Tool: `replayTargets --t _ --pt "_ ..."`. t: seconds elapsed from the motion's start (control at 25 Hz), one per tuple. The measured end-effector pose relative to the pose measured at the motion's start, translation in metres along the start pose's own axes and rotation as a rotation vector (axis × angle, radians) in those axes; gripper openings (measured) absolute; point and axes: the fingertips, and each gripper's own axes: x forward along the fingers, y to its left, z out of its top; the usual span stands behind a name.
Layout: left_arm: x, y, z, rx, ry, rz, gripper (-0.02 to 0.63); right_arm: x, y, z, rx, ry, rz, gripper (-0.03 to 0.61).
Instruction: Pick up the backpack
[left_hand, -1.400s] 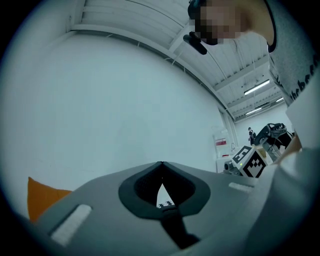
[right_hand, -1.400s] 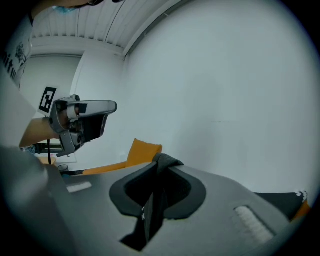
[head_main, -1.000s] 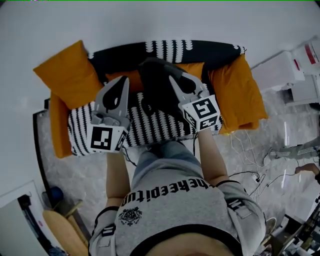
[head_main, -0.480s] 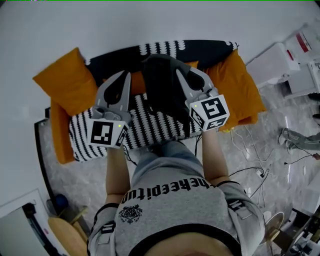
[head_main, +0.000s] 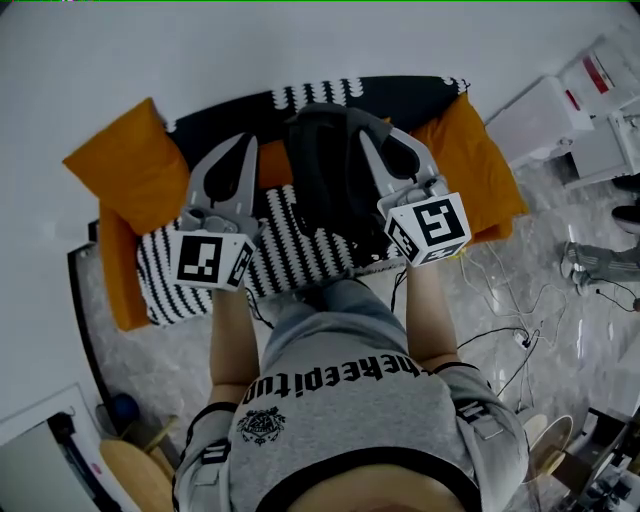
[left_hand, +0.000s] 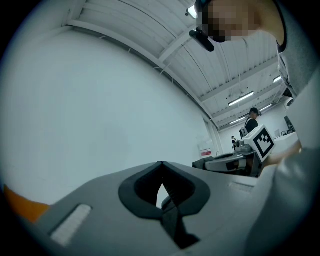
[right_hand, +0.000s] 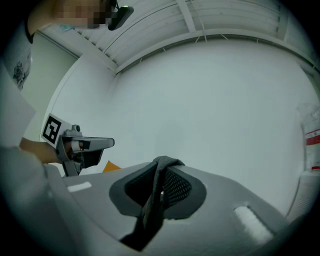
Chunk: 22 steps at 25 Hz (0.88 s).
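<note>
Pick-up at the lifting stage. The backpack (head_main: 322, 175) hangs dark and upright between your two grippers, over the striped seat of the sofa (head_main: 290, 250) and in front of its back. It appears to be clear of the seat, though the head view cannot confirm a gap beneath it. What is left, by this reading, is to carry it fully free and steady it.

Your right gripper (head_main: 368, 140) points roughly level toward the wall, its jaws nearly closed and pinching a strap (right_hand: 152, 205) of the backpack, whose mesh padding bulges out beside the tips. Your left gripper (head_main: 243, 142) is held parallel, just beside the backpack on its left, tilted slightly upward. Its jaws meet at the tips, with nothing evident between them. An orange cushion (head_main: 120, 160) lies at the sofa's left end.
</note>
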Motion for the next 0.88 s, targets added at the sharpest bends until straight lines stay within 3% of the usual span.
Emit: replayTargets --t 0.88 --pt "0.0050 0.0021 0.0006 -0.003 -0.005 -0.013 0.018 -0.0026 -0.0015 0.0120 0.008 -0.047 -0.020 0.040"
